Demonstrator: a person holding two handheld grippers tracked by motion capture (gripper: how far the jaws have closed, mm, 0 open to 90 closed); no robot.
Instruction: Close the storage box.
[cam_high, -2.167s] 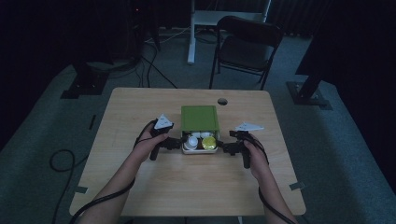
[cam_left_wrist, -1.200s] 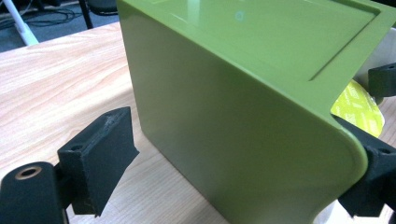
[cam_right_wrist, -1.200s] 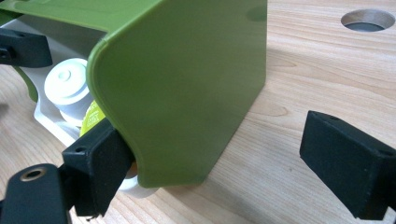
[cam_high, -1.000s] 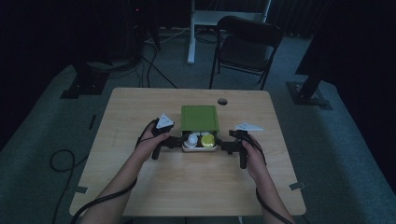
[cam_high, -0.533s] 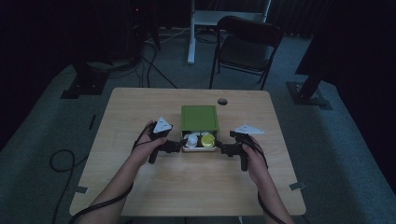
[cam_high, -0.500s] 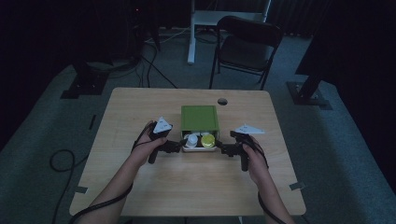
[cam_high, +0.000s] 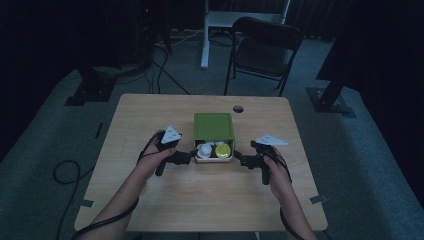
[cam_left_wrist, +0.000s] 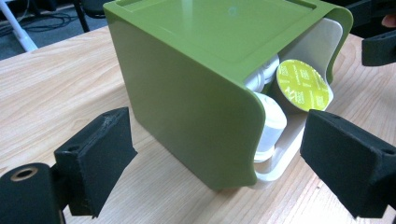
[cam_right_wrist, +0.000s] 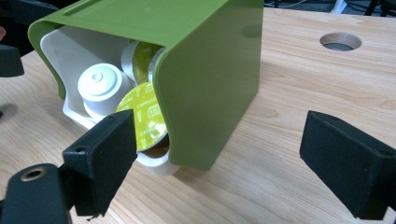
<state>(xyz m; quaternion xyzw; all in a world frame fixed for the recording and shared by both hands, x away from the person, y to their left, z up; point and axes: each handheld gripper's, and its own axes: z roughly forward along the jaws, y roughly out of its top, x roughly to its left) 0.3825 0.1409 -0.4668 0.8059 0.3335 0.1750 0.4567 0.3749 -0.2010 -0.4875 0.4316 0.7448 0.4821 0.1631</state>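
Note:
A green box stands mid-table, with a white drawer pulled out toward the person. The drawer holds a white capsule and a capsule with a yellow-green lid. My left gripper sits at the drawer's left end and is open. In the left gripper view its jaws straddle the box's front corner without touching it. My right gripper is open at the drawer's right end. Its jaws flank the box's other front corner, beside the capsules.
A round cable hole lies in the wooden tabletop behind the box. A dark chair and a stand base are on the floor beyond the table. Cables trail at the left.
My left gripper has lifted and shifted slightly beside the box. The box, the drawer and my right gripper have hardly moved.

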